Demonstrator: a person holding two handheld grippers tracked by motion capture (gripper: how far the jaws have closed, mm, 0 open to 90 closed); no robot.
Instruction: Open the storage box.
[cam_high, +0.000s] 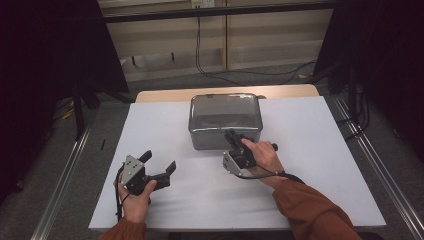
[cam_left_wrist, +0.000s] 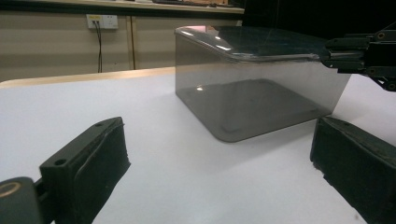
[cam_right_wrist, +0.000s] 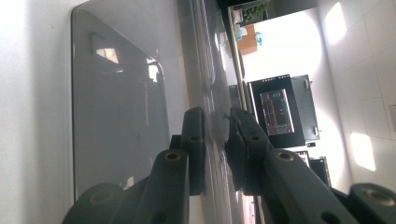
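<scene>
A smoke-grey see-through box (cam_high: 225, 122) stands at the back middle of the white table top (cam_high: 310, 165), with a clear lid (cam_high: 225, 106) on it. My right gripper (cam_high: 231, 135) is at the box's front edge, turned on its side, its jaws shut on the lid's rim. In the right gripper view the two pads (cam_right_wrist: 194, 135) squeeze the thin rim (cam_right_wrist: 208, 70) from both sides. The left gripper view shows that grip at the lid's near corner (cam_left_wrist: 322, 56). My left gripper (cam_high: 160, 160) rests at the front left, open and empty, pointing toward the box (cam_left_wrist: 252, 98).
The wooden table edge (cam_high: 165, 95) shows behind the white sheet. Metal rails (cam_high: 65, 170) run along both sides on the floor, and black cables (cam_high: 240, 72) lie beyond the table. A wall socket (cam_left_wrist: 102, 21) is on the far wall.
</scene>
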